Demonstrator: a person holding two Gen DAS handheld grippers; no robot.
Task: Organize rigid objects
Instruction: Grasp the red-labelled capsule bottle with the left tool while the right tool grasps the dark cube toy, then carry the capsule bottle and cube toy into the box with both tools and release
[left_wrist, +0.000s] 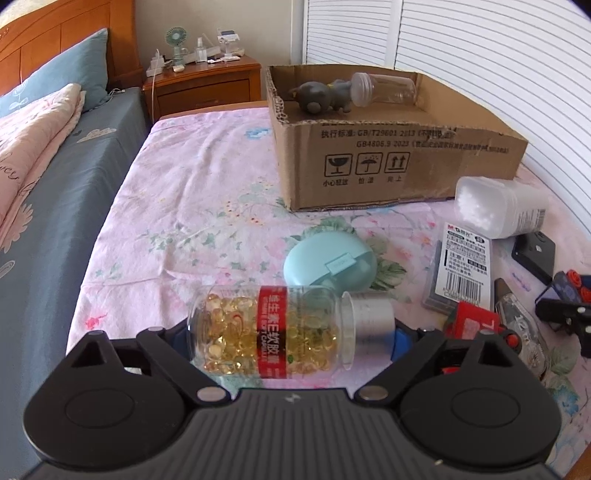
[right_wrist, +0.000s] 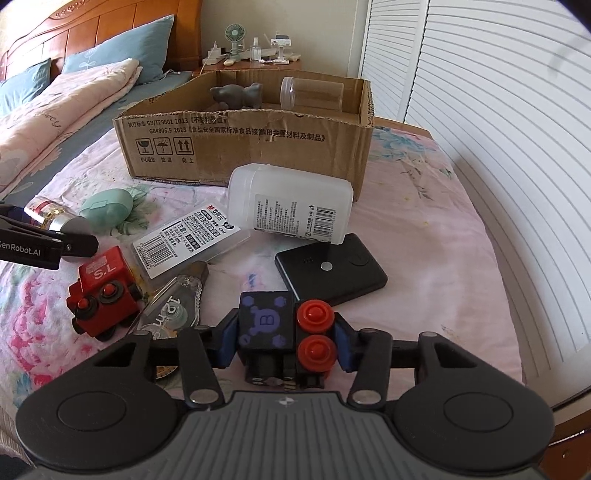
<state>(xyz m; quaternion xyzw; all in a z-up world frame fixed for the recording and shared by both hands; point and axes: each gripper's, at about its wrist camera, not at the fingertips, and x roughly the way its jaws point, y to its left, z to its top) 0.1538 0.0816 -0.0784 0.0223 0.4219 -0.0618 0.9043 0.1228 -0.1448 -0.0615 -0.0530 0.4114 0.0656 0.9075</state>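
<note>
Nearest to the right wrist camera, the right gripper (right_wrist: 282, 341) was clenched on a dark toy block (right_wrist: 267, 325) with red round knobs on its side; the blue pads pressed it from both sides. In the left wrist view, the left gripper (left_wrist: 286, 334) stood around a capsule bottle (left_wrist: 284, 328) lying on its side on the bedsheet (left_wrist: 192, 192). Its blue pads were just beside the bottom and the silver cap. Whether they already pressed on the bottle, I could not tell.

So the step in hand seemed to be the picking up, one thing in each gripper. I judge the next move asks for lifting both and carrying them over the front wall of the cardboard box (right_wrist: 243, 147), which stood toward the far edge of the bed. The round bottle may roll if the hold is loose.

A little further lay a red toy car (right_wrist: 101, 295), a correction tape (right_wrist: 173, 306), a flat pack with a barcode (right_wrist: 188, 242), a black phone (right_wrist: 330, 271), a mint green case (left_wrist: 328, 264) and a white plastic container (right_wrist: 290, 208) touching the box. Inside the box were a grey toy animal (left_wrist: 321, 96) and a clear jar (left_wrist: 384, 88).

The lower part of the toy block was hidden behind the gripper body, and the floor of the box was cut off by its wall.
</note>
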